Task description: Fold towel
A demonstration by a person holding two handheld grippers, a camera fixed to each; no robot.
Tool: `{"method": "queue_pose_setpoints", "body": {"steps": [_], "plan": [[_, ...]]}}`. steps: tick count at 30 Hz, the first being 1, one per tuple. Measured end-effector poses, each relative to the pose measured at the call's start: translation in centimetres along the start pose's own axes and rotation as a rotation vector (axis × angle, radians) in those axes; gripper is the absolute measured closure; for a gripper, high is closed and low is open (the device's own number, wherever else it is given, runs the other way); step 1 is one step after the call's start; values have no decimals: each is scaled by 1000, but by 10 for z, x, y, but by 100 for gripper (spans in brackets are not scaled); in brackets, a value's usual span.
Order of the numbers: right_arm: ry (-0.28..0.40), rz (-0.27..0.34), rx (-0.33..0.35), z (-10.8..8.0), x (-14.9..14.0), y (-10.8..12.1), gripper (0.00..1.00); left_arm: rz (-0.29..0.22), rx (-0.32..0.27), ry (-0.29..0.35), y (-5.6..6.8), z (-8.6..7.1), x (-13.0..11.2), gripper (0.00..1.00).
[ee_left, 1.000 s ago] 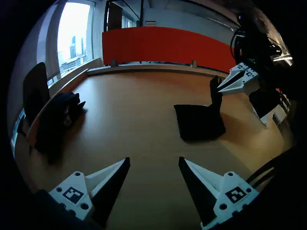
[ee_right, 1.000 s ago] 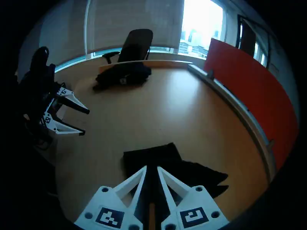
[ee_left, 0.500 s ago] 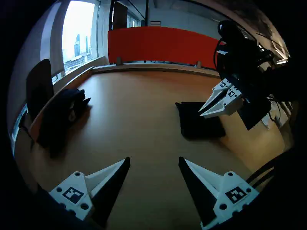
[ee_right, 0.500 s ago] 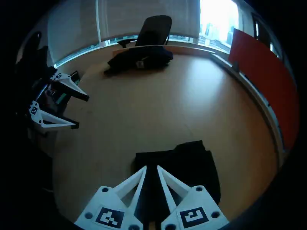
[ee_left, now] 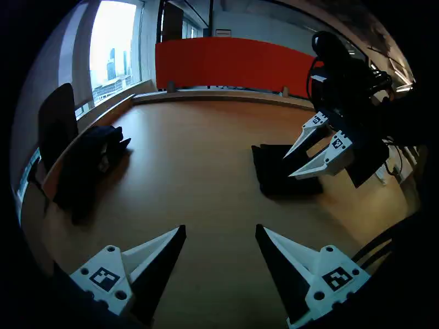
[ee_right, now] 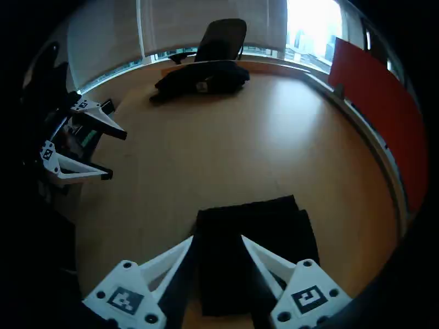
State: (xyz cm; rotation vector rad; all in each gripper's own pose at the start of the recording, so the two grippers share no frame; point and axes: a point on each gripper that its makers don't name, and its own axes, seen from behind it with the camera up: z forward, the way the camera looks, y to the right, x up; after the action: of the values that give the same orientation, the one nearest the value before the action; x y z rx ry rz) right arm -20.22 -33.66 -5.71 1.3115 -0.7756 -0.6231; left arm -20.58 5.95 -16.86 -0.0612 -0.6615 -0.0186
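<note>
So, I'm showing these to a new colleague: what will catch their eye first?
The folded dark towel on the wooden table, with the right gripper open over it. Then the red partition along the table's far edge, and a dark bundle near the chair.

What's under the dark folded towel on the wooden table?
The dark folded towel lies flat on the wooden table, bare wood around its edges. Anything beneath it is covered by the cloth.
</note>
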Motion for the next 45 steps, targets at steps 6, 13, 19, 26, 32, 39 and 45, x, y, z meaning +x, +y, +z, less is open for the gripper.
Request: {"method": "queue_pose_setpoints", "body": {"steps": [6, 13, 19, 26, 32, 39, 45], "plan": [[3, 11, -15, -2, -2, 2, 36, -1, 3, 5, -1, -2, 1, 6], [4, 33, -38, -6, -8, 3, 36, 3, 4, 8, -3, -4, 2, 6], [2, 62, -65, -12, -19, 4, 31, 7, 1, 11, -3, -3, 4, 6], [3, 99, -105, -20, -34, 6, 26, 10, 1, 13, -4, -3, 5, 6], [1, 128, -123, -25, -47, 4, 26, 12, 3, 14, -5, -4, 5, 6], [-7, 152, -141, -30, -61, 2, 26, 15, 1, 14, -4, -5, 6, 6], [-18, 173, -155, -34, -73, 1, 26, 19, 1, 13, -4, -4, 7, 6]]}}
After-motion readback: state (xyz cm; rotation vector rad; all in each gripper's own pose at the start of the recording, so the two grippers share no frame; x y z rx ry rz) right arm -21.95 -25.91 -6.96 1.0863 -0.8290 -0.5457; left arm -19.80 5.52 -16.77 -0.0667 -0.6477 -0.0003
